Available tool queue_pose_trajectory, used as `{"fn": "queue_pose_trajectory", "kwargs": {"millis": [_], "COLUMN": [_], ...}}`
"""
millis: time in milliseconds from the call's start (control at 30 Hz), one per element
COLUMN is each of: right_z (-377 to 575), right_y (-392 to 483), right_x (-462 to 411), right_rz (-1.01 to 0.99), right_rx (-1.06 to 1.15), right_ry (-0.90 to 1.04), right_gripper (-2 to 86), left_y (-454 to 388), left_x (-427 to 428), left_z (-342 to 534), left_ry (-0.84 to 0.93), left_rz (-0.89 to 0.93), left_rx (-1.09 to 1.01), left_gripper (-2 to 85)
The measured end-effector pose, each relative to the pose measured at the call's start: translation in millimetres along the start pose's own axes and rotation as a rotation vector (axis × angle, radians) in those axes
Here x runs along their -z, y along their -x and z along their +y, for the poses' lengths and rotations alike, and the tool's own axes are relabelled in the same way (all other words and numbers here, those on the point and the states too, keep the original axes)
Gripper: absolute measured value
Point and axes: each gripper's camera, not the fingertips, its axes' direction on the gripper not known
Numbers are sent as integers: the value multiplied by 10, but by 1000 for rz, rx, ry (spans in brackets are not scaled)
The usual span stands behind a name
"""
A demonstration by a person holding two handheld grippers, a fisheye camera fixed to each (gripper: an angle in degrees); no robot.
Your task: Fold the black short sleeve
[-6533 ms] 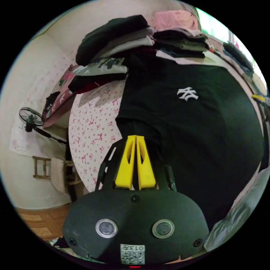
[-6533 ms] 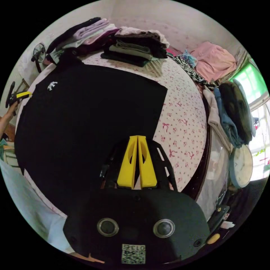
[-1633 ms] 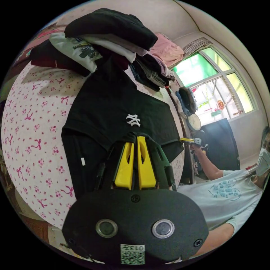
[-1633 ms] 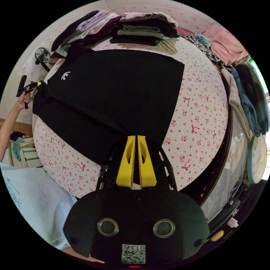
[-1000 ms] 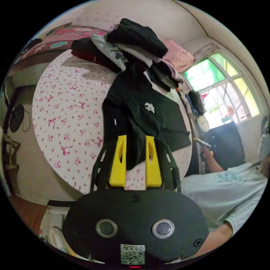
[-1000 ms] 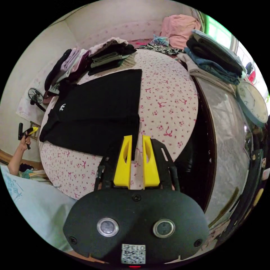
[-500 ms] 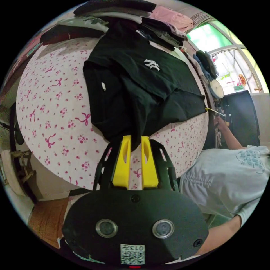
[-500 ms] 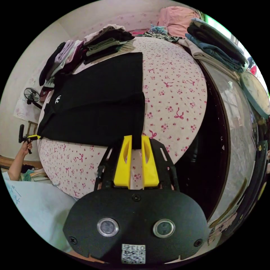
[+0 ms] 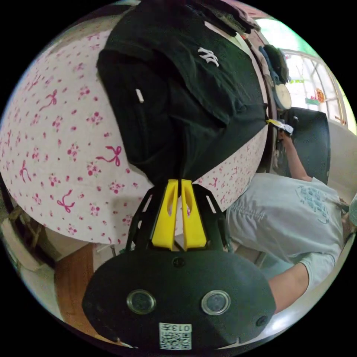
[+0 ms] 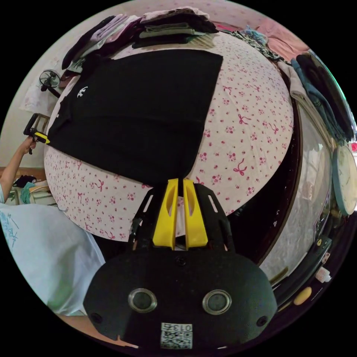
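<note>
We see the T-shirt [image 10: 137, 108] lying flat on the bedsheet [image 10: 245, 122], partly folded over itself. Stacks of folded clothes [image 10: 174, 24] sit on the sheet past its far edge. Our right gripper [image 10: 179, 184] pinches the near corner, our left gripper [image 9: 179, 185] another corner. A wall clock [image 10: 345, 180] lies beside the bed.
</note>
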Motion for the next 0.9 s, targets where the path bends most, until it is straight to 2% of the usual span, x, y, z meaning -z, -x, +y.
{"fn": "queue_pose_trajectory", "kwargs": {"millis": [133,200,300,400,500,633,733,800,900], "right_z": [-50,-41,-39,-197,-482,-901,-1051,-1115,-1217], "right_y": [35,58,281,805,1437,2213,2524,2479,2512], "right_x": [-102,-95,1,-27,-233,-581,-827,-859,-797], "right_rz": [-34,18,116,70,-6,-132,-28,20,40], "right_rx": [-30,-66,-64,81,243,411,499,434,416], "right_ry": [-1,-3,-93,-202,-254,-224,-149,-132,-213], "right_gripper": [21,20,20,15,8,3,4,8,29], "left_y": [179,161,-105,-545,-879,-869,-647,-526,-511], "left_x": [74,168,278,127,-274,-681,-622,-554,-442], "left_z": [419,615,754,630,372,251,542,785,1111], "left_ry": [-83,-103,-212,-299,-306,-313,-376,-391,-488], "left_rz": [24,-86,-98,-166,-230,-311,-307,-336,-322], "left_rx": [106,156,73,-42,-108,-40,75,141,178], "left_gripper": [6,3,0,-1,-1,-3,-3,-3,-3]}}
